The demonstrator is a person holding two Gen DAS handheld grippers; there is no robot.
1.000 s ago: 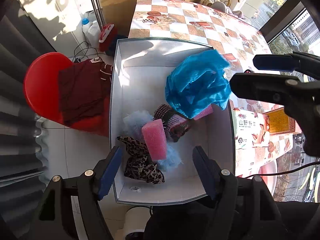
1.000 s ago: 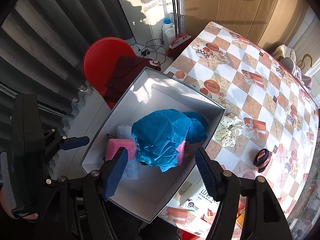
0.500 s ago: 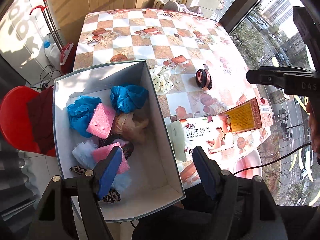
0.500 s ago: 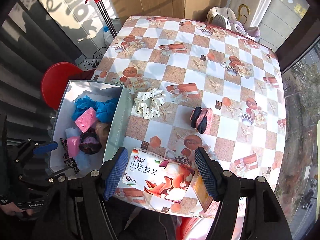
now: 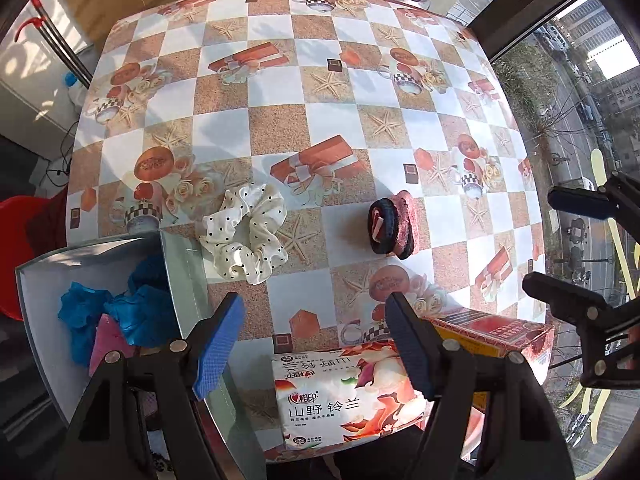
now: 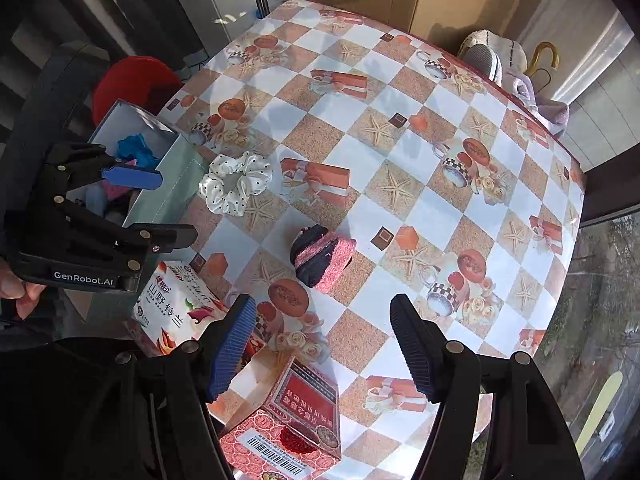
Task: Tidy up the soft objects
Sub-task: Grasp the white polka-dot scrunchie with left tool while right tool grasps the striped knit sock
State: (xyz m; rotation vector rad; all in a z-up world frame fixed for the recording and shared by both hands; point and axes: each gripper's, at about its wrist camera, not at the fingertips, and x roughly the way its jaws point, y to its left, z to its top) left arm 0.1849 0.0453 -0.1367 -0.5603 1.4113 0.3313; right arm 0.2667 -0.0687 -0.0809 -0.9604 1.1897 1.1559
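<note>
A: Since both cameras look straight down, count first. On the table [image 5: 280, 92]: one white dotted scrunchie [image 5: 244, 236], one pink-and-black band [image 5: 394, 230], one tissue pack [image 5: 332, 396], one red carton [image 6: 296, 420]. One box [image 5: 188, 280] at the table's left edge.

B: Inside the box?

A: Two blue crumpled pieces [image 5: 116, 312] and one pink sponge [image 5: 106, 344] show; the rest is hidden behind the left gripper [image 5: 316, 340].

B: Against a second ago?

A: Both views were then over the box, with a blue piece hanging above it between the two grippers. Both have since slid out over the table. The blue pieces now lie in the box. Half a second back the left camera had the box filling its lower left; now only a corner of it shows.

B: Grippers?

A: Left one spread wide, nothing between its pads [image 5: 220, 344], touching nothing. It hangs over the table's near edge, tissue pack below. Right gripper [image 6: 324, 348] also spread wide and empty, over the tablecloth, with the band just ahead of it and the carton beneath.

B: Scrunchie's place?

A: Just beside the box's outer wall, on the table. The band lies well apart from it, to the right.
</note>
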